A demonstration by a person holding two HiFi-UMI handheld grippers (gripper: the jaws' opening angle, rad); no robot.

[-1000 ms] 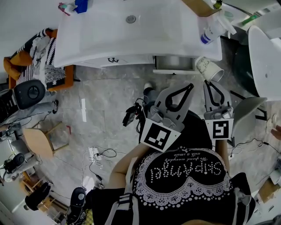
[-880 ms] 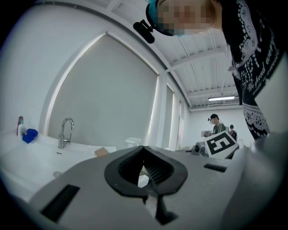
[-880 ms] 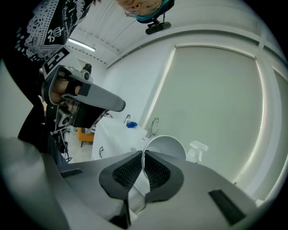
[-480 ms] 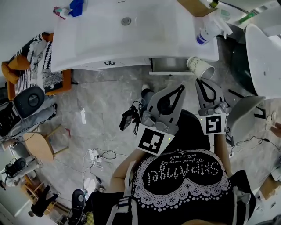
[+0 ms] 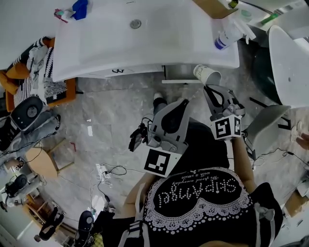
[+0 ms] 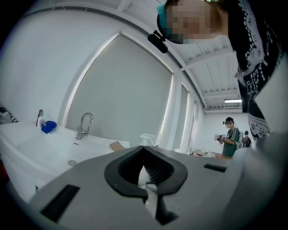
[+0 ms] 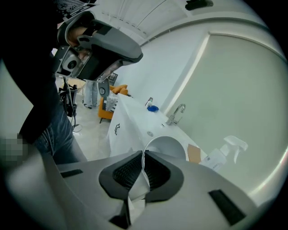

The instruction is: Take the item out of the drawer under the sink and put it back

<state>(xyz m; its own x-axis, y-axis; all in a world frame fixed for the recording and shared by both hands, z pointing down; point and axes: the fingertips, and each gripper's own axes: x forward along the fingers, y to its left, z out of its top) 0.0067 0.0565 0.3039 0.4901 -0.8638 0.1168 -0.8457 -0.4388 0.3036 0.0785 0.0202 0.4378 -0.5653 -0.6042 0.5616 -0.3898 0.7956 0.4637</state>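
Observation:
My right gripper [image 5: 211, 88] is shut on the rim of a white paper cup [image 5: 206, 75], which lies tilted with its mouth toward me. It hangs just in front of the open drawer [image 5: 179, 72] under the white sink counter [image 5: 145, 43], at the drawer's right end. In the right gripper view the cup's [image 7: 168, 148] wall is pinched between the ridged pads of that gripper [image 7: 144, 158]. My left gripper [image 5: 183, 102] is shut and empty, lower and left of the cup, over the floor. Its tips [image 6: 144, 150] meet in the left gripper view.
A spray bottle [image 5: 227, 36] and a cardboard piece [image 5: 212, 7] stand on the counter's right end, a blue item [image 5: 79, 8] at its left. A large white fixture [image 5: 289, 62] is at the right, an orange chair with clothes [image 5: 43, 72] at the left. Cables [image 5: 108, 169] lie on the floor.
Both grippers have moved up and left toward the sink. The cup has come closer to the open drawer's front. Both stay shut.

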